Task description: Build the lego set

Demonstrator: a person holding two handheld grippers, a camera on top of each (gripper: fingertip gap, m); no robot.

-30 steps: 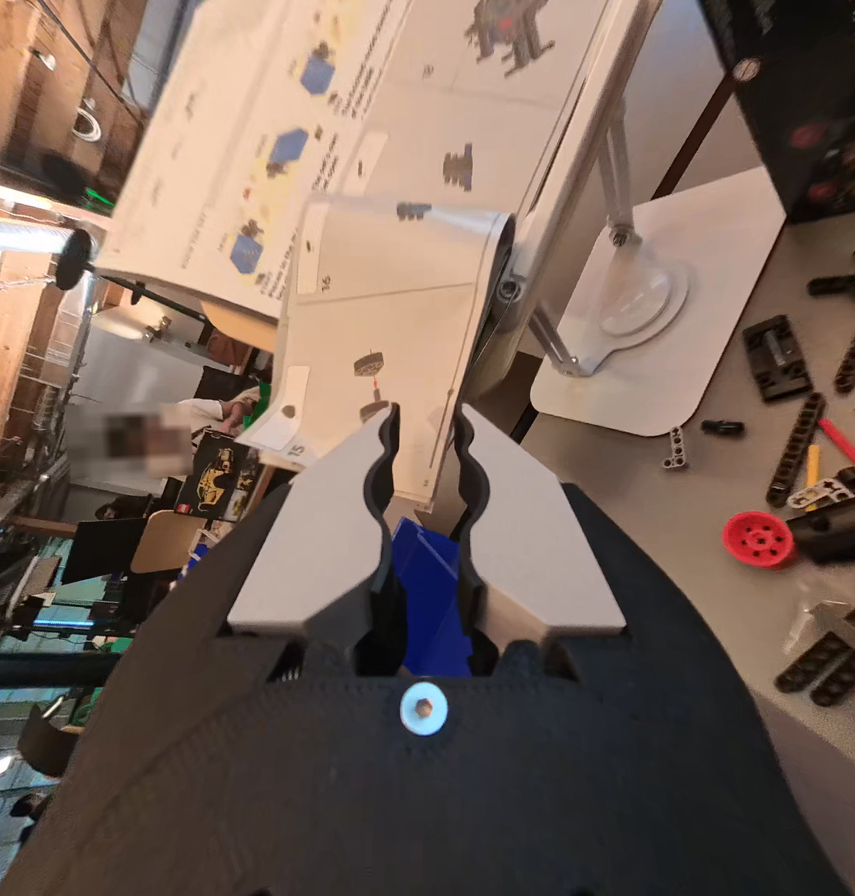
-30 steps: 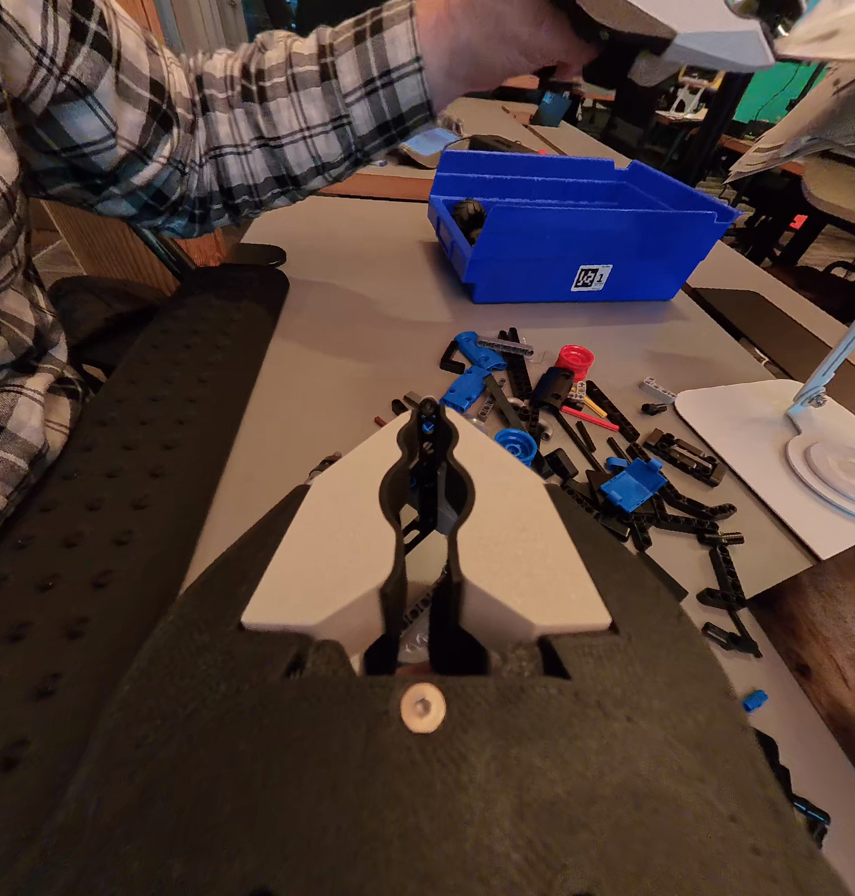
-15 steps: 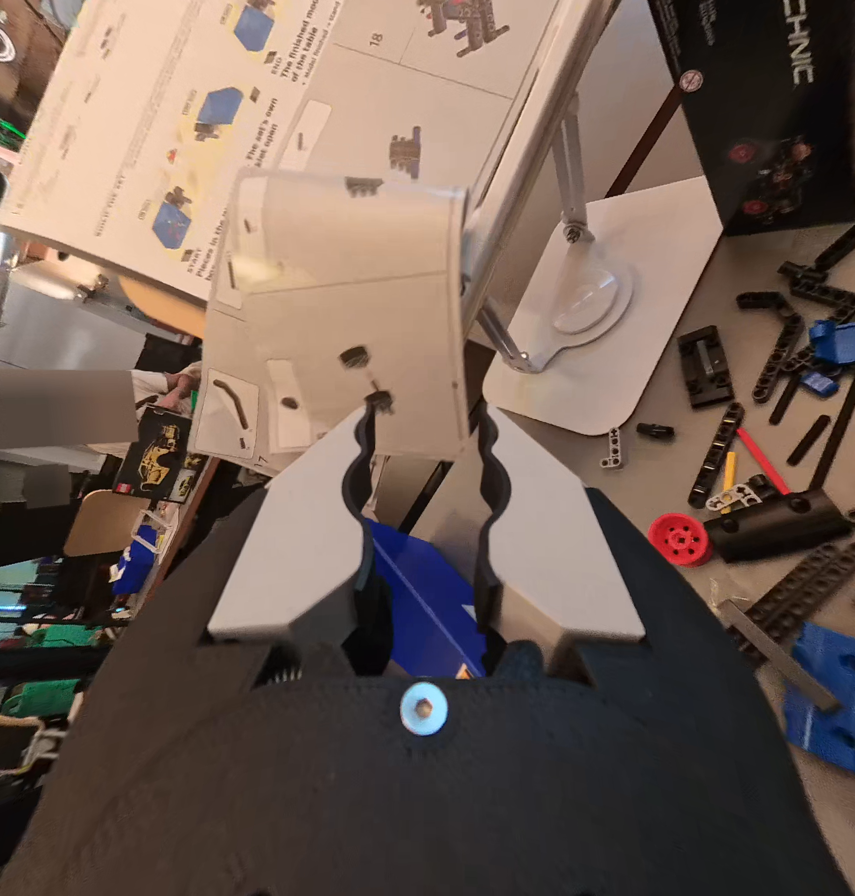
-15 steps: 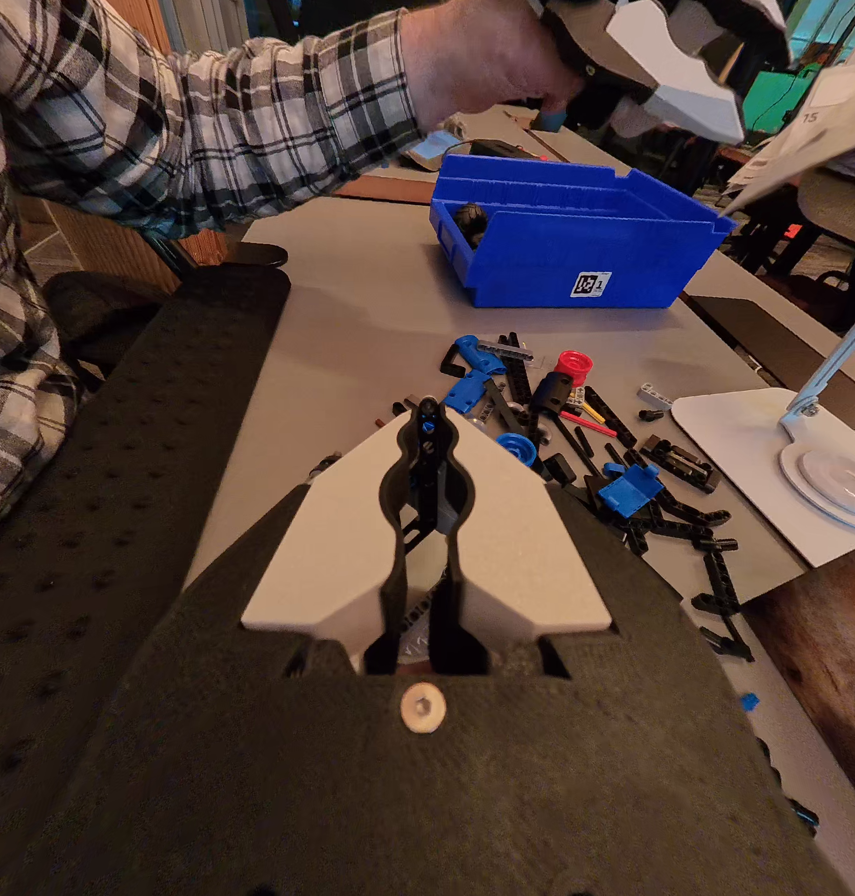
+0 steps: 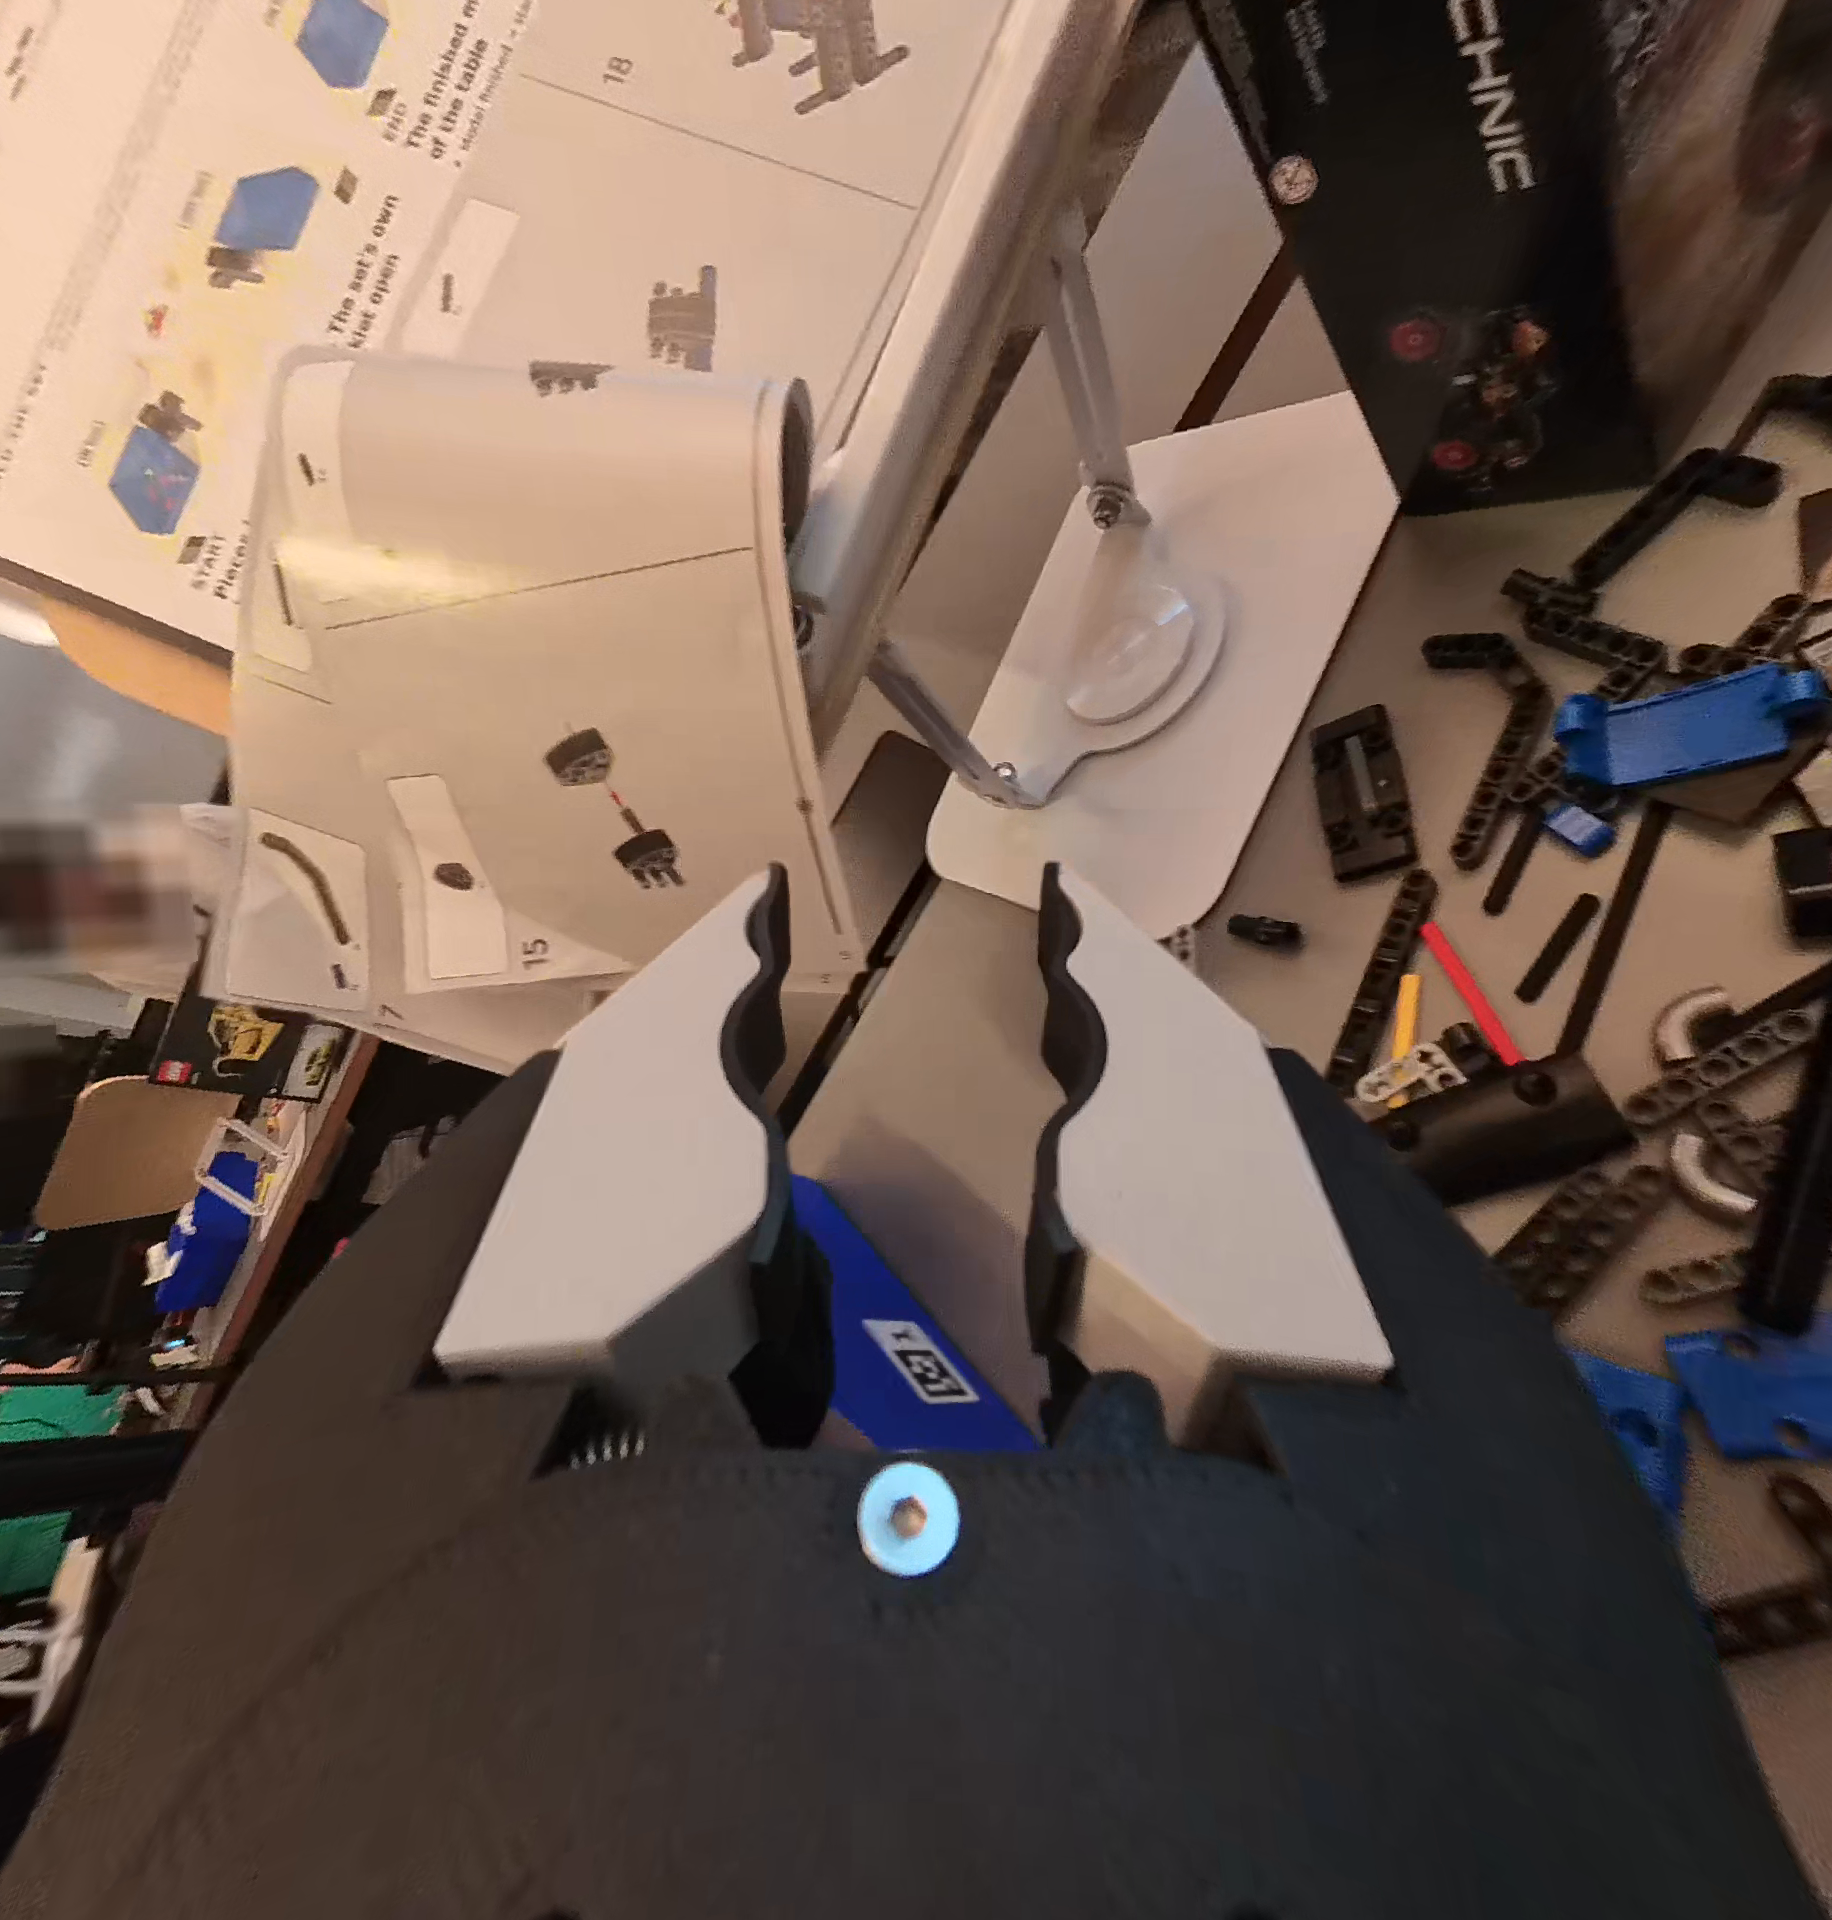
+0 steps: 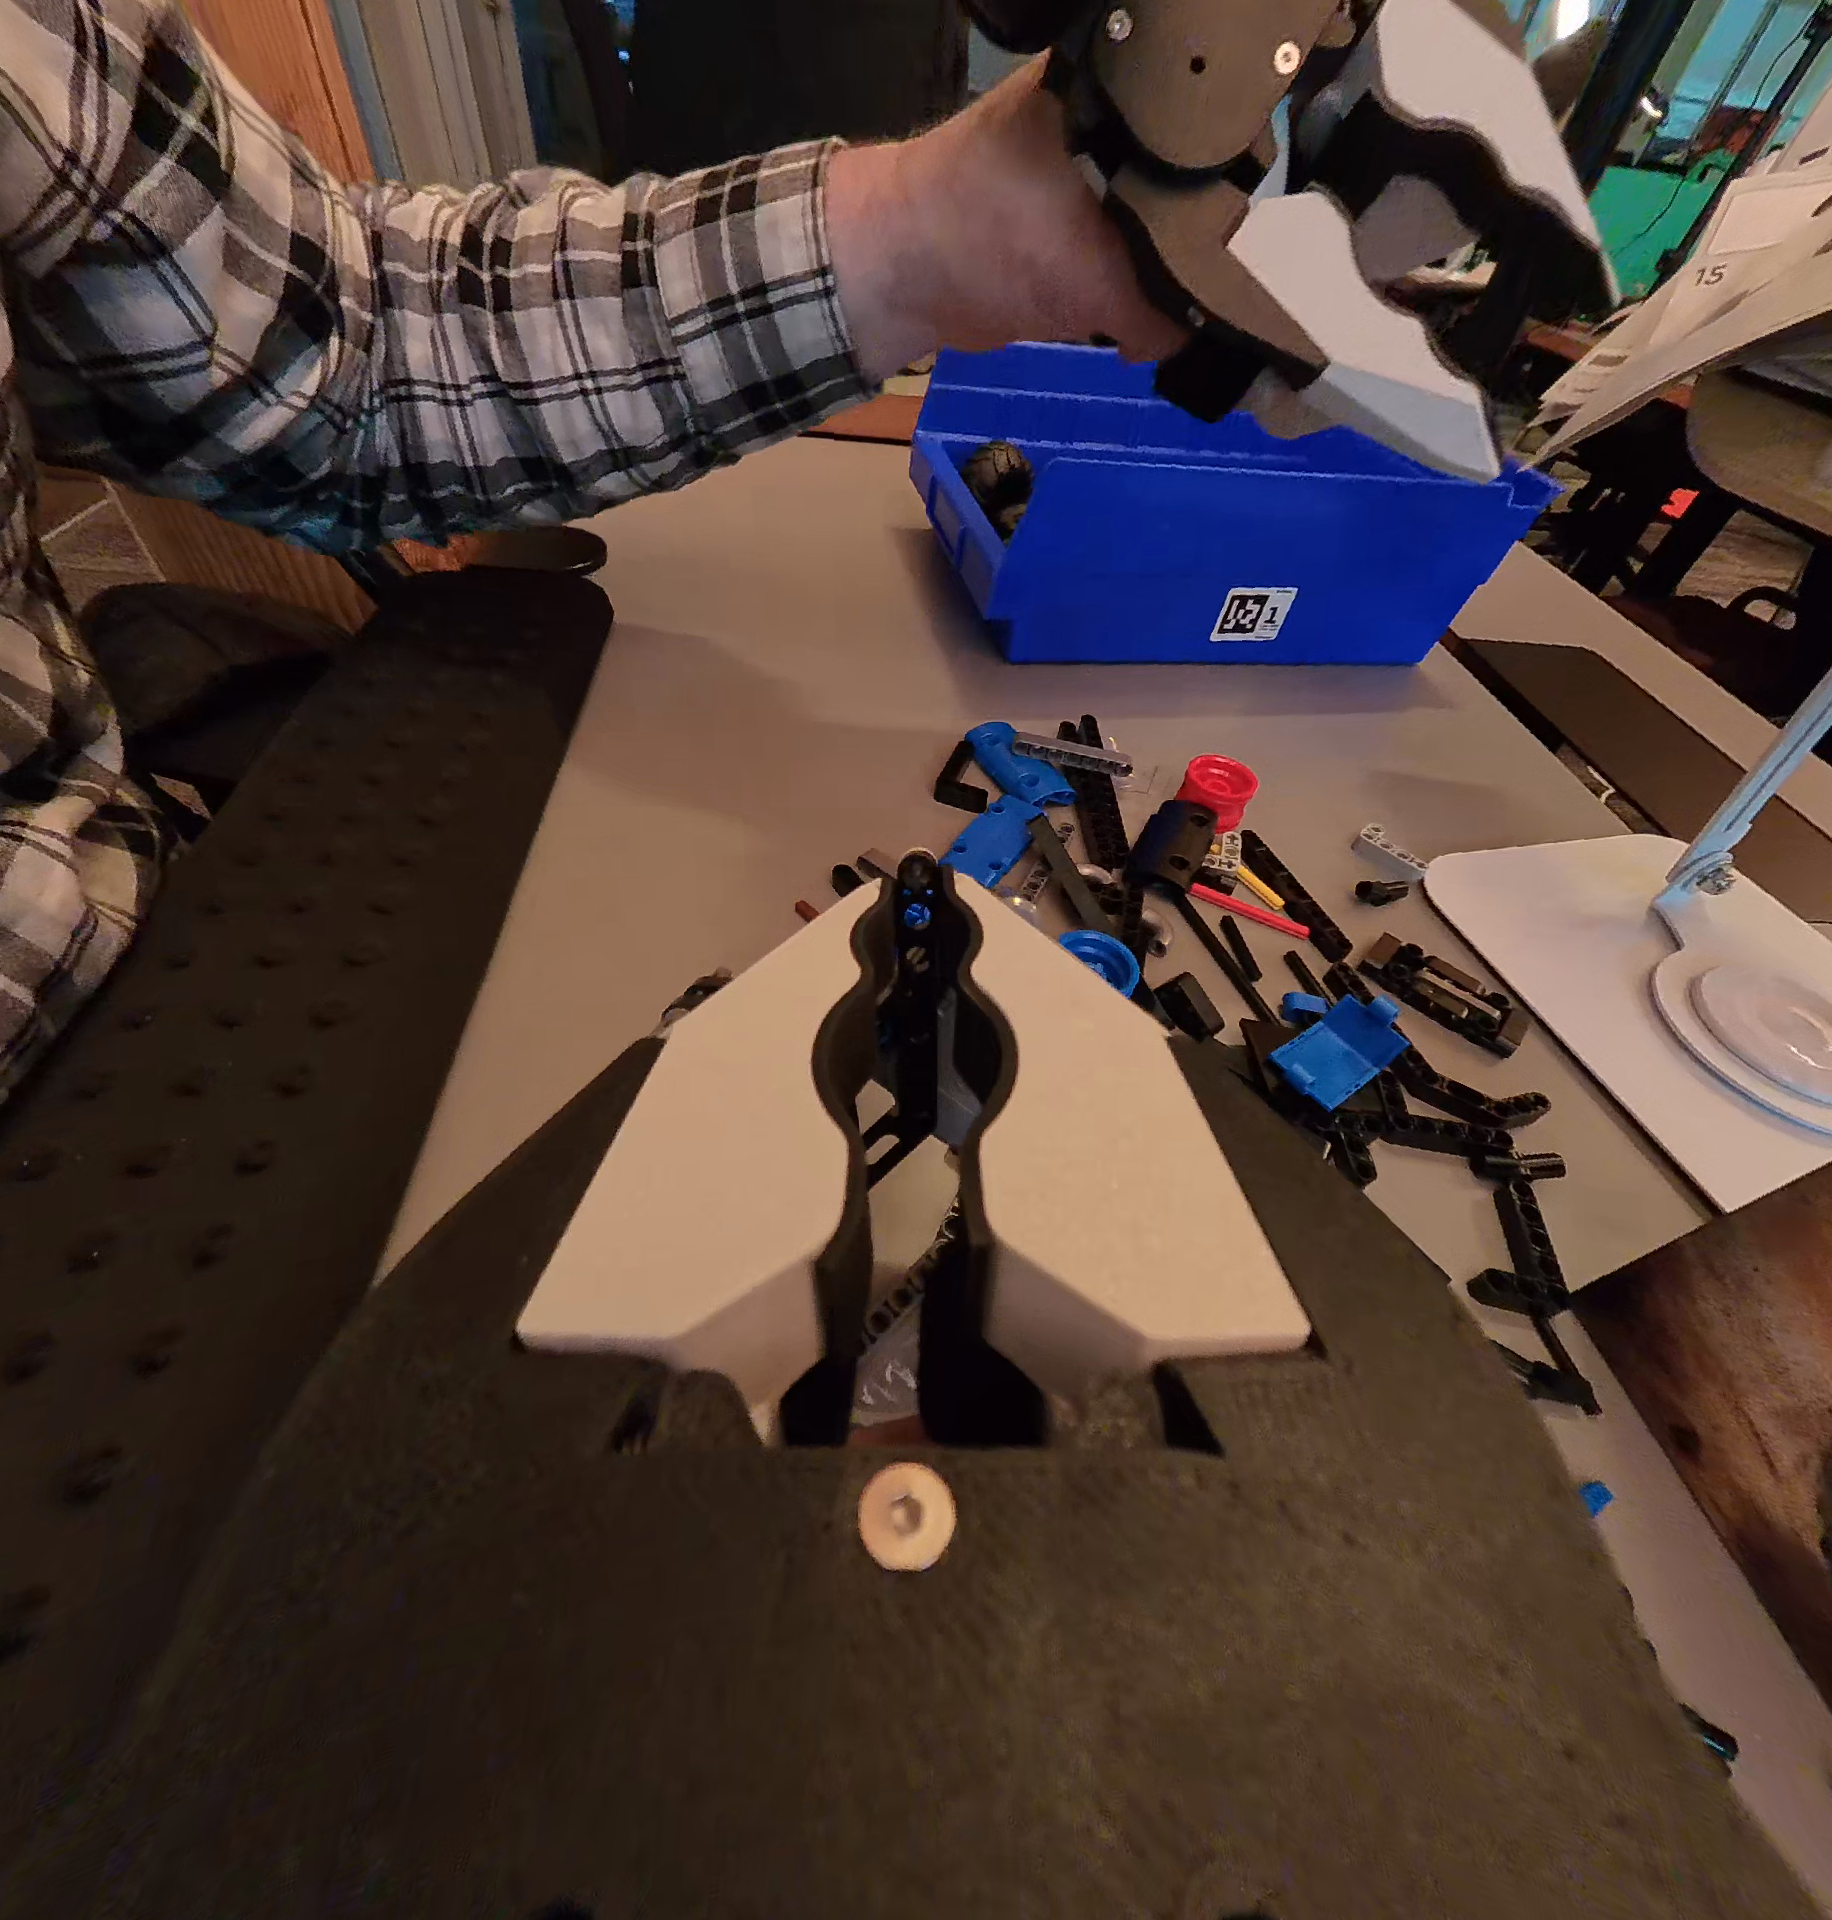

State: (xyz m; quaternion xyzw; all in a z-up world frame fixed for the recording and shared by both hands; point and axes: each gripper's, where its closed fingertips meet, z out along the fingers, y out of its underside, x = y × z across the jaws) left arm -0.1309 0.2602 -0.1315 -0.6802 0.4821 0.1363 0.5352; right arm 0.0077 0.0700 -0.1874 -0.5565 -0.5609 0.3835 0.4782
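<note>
The jaws of the left gripper (image 5: 912,894) are spread wide apart with nothing held between them, while those of the right gripper (image 6: 917,883) are closed on a slim black lego assembly (image 6: 917,997) fitted with small blue pins, which stands upright between the pads.

The left gripper is held in the air above the blue bin (image 6: 1224,561), just in front of the instruction booklet (image 5: 538,665), whose curled pages hang from a white stand (image 5: 1151,644). In the right wrist view the same gripper is seen gripped by a hand (image 6: 974,249) with a plaid sleeve (image 6: 424,312) behind it. A dark round part (image 6: 995,478) lies inside the bin at its left end.

The right gripper is poised low over the grey table (image 6: 746,644). Loose lego pieces (image 6: 1203,914) are scattered on the table between the bin and the stand's flat base: black beams, blue panels, a red wheel hub (image 6: 1218,784), a blue wheel hub (image 6: 1099,961) and thin red and yellow axles. A black product box (image 5: 1514,239) is set behind the pile in the left wrist view. A black perforated mat (image 6: 216,987) lies along the table's left side.
</note>
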